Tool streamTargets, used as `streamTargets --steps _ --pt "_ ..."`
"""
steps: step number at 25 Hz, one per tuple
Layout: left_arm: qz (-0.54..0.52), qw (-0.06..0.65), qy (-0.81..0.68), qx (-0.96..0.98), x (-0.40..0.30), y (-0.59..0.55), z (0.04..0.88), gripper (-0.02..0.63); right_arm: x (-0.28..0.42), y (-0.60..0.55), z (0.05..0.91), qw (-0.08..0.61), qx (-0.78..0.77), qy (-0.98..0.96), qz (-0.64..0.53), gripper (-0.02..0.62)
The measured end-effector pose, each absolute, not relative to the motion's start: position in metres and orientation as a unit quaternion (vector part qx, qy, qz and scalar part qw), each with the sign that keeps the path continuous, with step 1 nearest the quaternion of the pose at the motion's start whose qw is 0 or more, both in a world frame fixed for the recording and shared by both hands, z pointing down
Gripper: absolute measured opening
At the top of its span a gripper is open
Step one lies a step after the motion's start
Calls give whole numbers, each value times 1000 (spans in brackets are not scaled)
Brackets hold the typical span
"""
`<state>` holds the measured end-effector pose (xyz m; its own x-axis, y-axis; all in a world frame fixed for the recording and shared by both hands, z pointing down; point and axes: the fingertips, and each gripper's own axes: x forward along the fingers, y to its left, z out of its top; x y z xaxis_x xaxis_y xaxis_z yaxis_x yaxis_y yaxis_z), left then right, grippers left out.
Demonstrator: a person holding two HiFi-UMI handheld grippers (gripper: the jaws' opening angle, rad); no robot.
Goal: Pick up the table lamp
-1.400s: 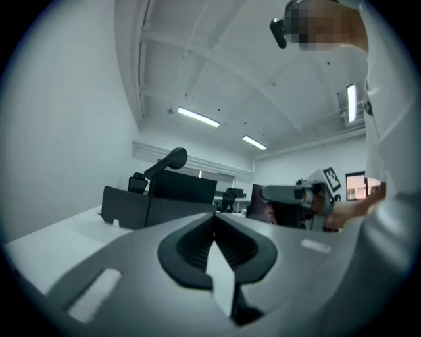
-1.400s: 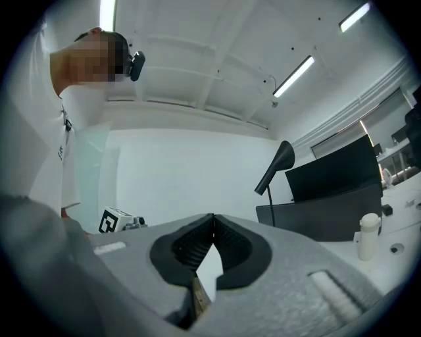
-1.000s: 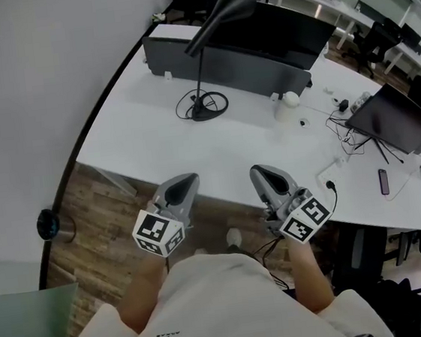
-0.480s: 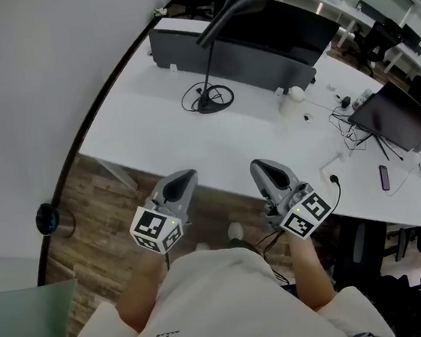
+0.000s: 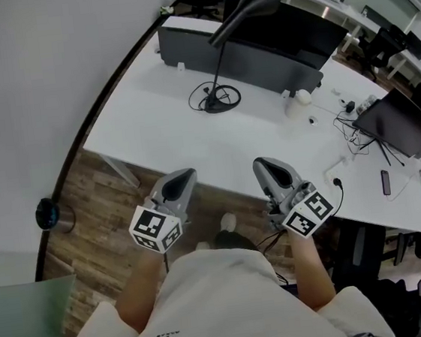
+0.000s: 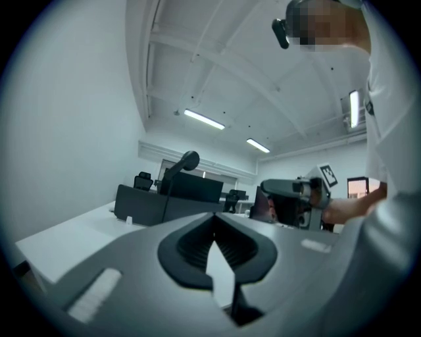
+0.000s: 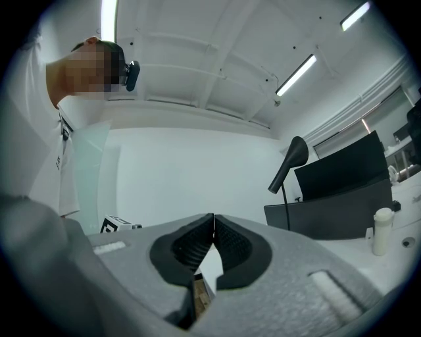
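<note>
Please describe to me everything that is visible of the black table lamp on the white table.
The table lamp is black, seemingly matte metal. It has a flat round base, a thin upright stem and a long cone-shaped head set at a slant on top. It stands on the white table, before a dark divider panel. Its black cable lies in loops around the base. Nothing else touches it.

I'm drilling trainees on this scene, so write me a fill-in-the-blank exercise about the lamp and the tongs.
The table lamp on the white desk is coloured ___.
Both the left tongs and the right tongs are ___ and empty.
The lamp's cable loops round its ___.
Missing: black; shut; base.
</note>
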<state>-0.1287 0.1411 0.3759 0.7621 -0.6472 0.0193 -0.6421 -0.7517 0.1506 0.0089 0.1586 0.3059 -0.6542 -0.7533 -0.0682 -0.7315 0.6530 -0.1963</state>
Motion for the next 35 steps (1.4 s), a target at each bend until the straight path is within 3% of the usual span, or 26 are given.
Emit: streamTargets --steps 15,35 --pt "0 86 -356 930 -121 97 392 -5 16 105 329 69 -396 911 -92 2" --pt "38 84 -333 938 -47 -48 398 -5 94 -38 348 79 -411 901 -116 2"
